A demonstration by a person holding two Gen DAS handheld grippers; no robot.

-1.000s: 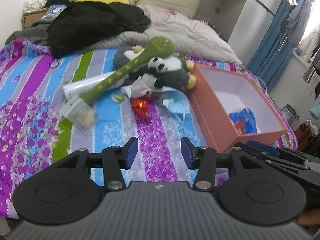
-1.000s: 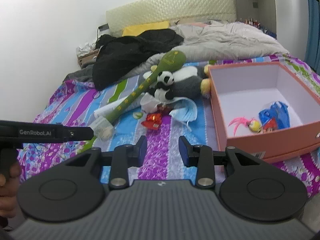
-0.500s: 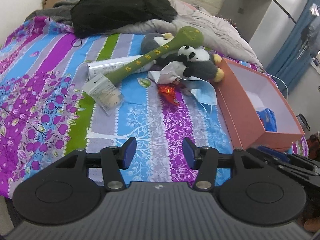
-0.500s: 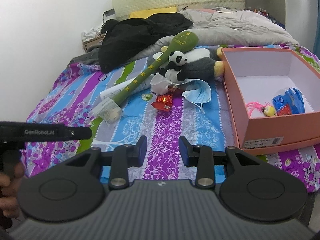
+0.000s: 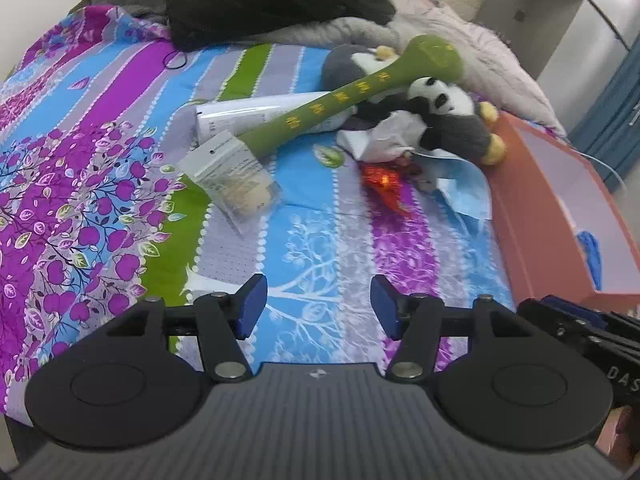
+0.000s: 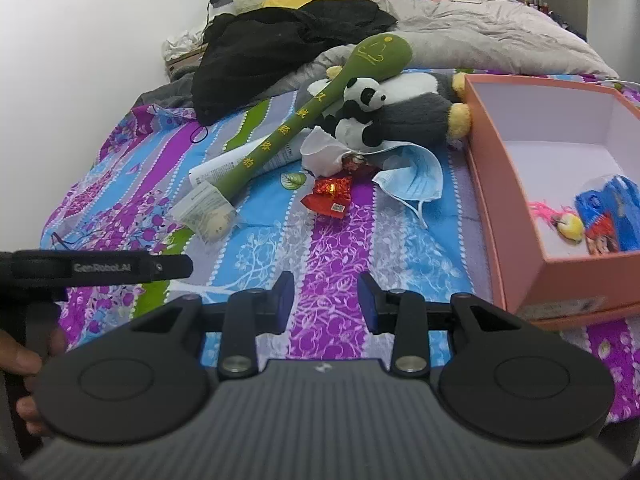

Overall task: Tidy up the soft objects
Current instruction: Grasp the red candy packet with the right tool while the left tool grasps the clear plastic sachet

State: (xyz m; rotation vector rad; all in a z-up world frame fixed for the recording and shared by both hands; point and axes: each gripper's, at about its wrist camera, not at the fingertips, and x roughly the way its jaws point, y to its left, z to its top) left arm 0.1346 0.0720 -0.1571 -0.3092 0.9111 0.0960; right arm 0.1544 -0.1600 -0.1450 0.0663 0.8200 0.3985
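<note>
A pile of soft things lies mid-bed: a long green plush stick (image 5: pixel 352 96) (image 6: pixel 320 108), a small panda plush (image 5: pixel 436 98) (image 6: pixel 362 108) on a grey plush with yellow feet (image 6: pixel 416 110), a blue face mask (image 6: pixel 412 180) and a red wrapper (image 6: pixel 330 196). An orange box (image 6: pixel 520 216) (image 5: pixel 536 216) stands to the right with small toys inside. My left gripper (image 5: pixel 318 306) is open and empty, over the bedspread short of the pile. My right gripper (image 6: pixel 326 300) is open and empty, left of the box's near corner.
A clear packet (image 5: pixel 232 176) and a white tube (image 5: pixel 256 114) lie left of the pile. Black clothing (image 6: pixel 280 44) and a grey quilt (image 6: pixel 480 36) cover the far end. The left gripper's body (image 6: pixel 92 268) shows at the right view's left edge.
Both grippers have moved forward and lower toward the pile; the objects look larger. The left gripper's jaws have opened wider. Nothing on the bed has moved.
</note>
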